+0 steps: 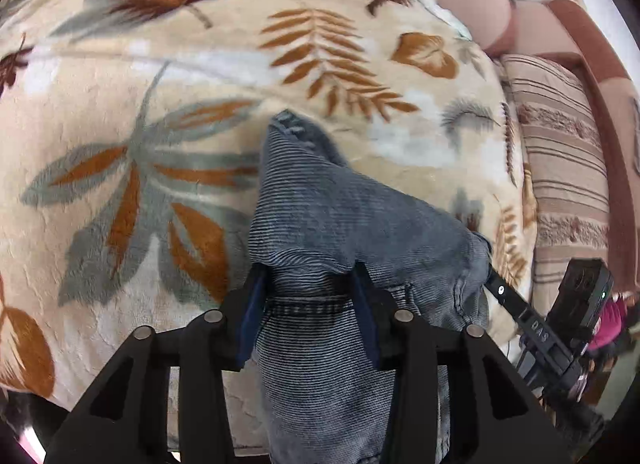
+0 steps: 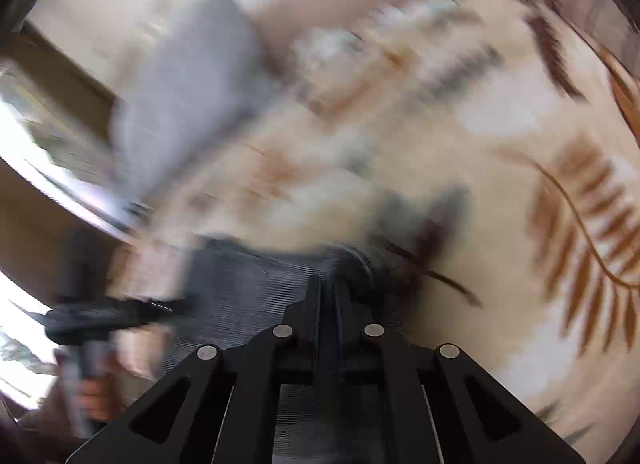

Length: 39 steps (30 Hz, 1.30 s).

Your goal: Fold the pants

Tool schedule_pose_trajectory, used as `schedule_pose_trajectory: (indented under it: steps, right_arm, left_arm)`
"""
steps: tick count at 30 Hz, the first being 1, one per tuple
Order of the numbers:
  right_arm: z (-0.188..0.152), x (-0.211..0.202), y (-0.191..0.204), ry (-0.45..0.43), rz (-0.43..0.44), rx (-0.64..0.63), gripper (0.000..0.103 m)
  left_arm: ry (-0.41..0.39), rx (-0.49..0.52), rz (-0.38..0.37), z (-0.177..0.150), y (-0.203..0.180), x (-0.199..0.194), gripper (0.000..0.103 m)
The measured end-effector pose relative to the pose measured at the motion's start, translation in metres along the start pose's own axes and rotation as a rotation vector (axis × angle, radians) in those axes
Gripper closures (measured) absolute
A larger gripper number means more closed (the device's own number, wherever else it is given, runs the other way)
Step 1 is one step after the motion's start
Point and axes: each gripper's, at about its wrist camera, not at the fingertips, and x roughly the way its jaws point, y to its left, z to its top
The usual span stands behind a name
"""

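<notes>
Grey-blue corduroy pants (image 1: 320, 216) hang bunched at the lower centre of the left wrist view, pinched between the fingers of the left gripper (image 1: 308, 288) above a leaf-patterned blanket (image 1: 160, 76). In the blurred right wrist view, the right gripper (image 2: 328, 288), jaws pressed together, nips the same fabric at lower centre.

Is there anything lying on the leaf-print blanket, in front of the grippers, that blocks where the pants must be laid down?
Nothing visible does. The pants are held by the left gripper, and the leaf-print blanket ahead looks bare. The right wrist view is blurred.
</notes>
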Motion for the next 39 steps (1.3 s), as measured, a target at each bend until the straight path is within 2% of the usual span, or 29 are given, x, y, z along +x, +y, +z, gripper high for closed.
schedule_pose_trajectory:
  steps: [1, 2, 5, 7, 8, 9, 11, 12, 13, 15, 16, 17, 18, 20, 21, 22, 24, 25, 26, 28, 29, 31, 32, 35, 39]
  right_arm:
    - [-0.001, -0.004, -0.001, -0.013, 0.011, 0.005, 0.098]
    - [-0.002, -0.012, 0.0, -0.033, 0.043, 0.013, 0.091]
    - [-0.009, -0.041, 0.002, -0.066, 0.157, 0.042, 0.087]
    - [-0.016, -0.051, 0.002, -0.058, 0.238, 0.069, 0.071]
    - [-0.021, -0.058, 0.002, -0.052, 0.273, 0.084, 0.06]
    - [-0.03, -0.061, 0.0, -0.041, 0.304, 0.094, 0.056]
    - [-0.047, -0.055, -0.002, 0.01, 0.347, 0.11, 0.056]
    - [-0.049, -0.052, -0.001, 0.023, 0.33, 0.112, 0.056]
    - [-0.055, -0.046, -0.003, 0.042, 0.315, 0.117, 0.056]
    - [-0.067, -0.019, -0.009, 0.134, 0.352, 0.179, 0.057]
    - [-0.071, -0.012, -0.009, 0.158, 0.364, 0.197, 0.062]
    - [-0.072, -0.014, -0.004, 0.143, 0.341, 0.18, 0.086]
    - [-0.07, -0.023, 0.003, 0.12, 0.323, 0.137, 0.094]
    - [-0.064, -0.053, 0.014, 0.029, 0.313, 0.069, 0.095]
    - [-0.062, -0.068, 0.02, -0.007, 0.279, 0.023, 0.095]
    - [-0.061, -0.077, 0.026, -0.031, 0.198, -0.052, 0.096]
    - [-0.064, -0.066, 0.024, 0.031, 0.088, -0.102, 0.097]
    - [-0.07, -0.05, 0.016, 0.082, 0.013, -0.109, 0.097]
    - [-0.074, -0.042, 0.011, 0.11, -0.014, -0.112, 0.095]
    - [-0.074, -0.043, 0.004, 0.082, 0.032, -0.06, 0.095]
    - [-0.072, -0.047, 0.004, 0.075, 0.059, -0.045, 0.087]
    - [-0.065, -0.06, 0.007, 0.031, 0.085, -0.041, 0.086]
    - [-0.06, -0.065, 0.009, 0.017, 0.089, -0.045, 0.085]
    - [-0.047, -0.078, 0.01, -0.035, 0.088, -0.033, 0.07]
    - [-0.036, -0.078, 0.014, -0.063, 0.073, -0.009, 0.052]
  left_arm:
    - [-0.002, -0.003, -0.01, -0.001, 0.001, -0.006, 0.062]
    - [-0.002, -0.005, -0.012, -0.001, 0.001, -0.011, 0.062]
    - [-0.006, -0.021, -0.046, -0.013, 0.009, -0.037, 0.063]
    - [-0.012, -0.012, -0.089, -0.028, 0.014, -0.051, 0.062]
    - [-0.004, -0.009, -0.11, -0.039, 0.017, -0.057, 0.062]
    - [0.01, -0.012, -0.13, -0.049, 0.019, -0.059, 0.062]
    - [0.036, -0.023, -0.174, -0.067, 0.024, -0.062, 0.062]
    - [0.049, -0.037, -0.197, -0.077, 0.027, -0.06, 0.059]
    - [0.064, -0.046, -0.211, -0.084, 0.027, -0.057, 0.052]
    - [0.114, -0.05, -0.212, -0.092, 0.026, -0.043, 0.048]
    - [0.129, -0.065, -0.205, -0.094, 0.026, -0.039, 0.048]
    - [0.127, -0.08, -0.203, -0.097, 0.027, -0.039, 0.048]
    - [0.104, -0.071, -0.195, -0.099, 0.024, -0.044, 0.048]
    - [0.081, -0.035, -0.167, -0.1, 0.017, -0.047, 0.049]
    - [0.078, -0.02, -0.153, -0.103, 0.013, -0.045, 0.049]
    - [0.078, -0.006, -0.123, -0.104, 0.01, -0.039, 0.048]
    - [0.079, 0.04, -0.067, -0.106, 0.002, -0.026, 0.043]
    - [0.081, 0.045, -0.064, -0.107, 0.0, -0.023, 0.042]
    - [0.088, 0.038, -0.068, -0.107, 0.001, -0.023, 0.042]
    - [0.078, 0.036, -0.057, -0.107, 0.001, -0.029, 0.044]
    - [0.051, 0.054, -0.035, -0.108, -0.002, -0.039, 0.044]
    - [-0.004, 0.102, 0.022, -0.109, -0.01, -0.053, 0.045]
    - [-0.06, 0.145, 0.072, -0.11, -0.016, -0.064, 0.045]
    - [-0.168, 0.192, 0.166, -0.105, -0.027, -0.077, 0.044]
    - [-0.19, 0.18, 0.219, -0.093, -0.021, -0.075, 0.043]
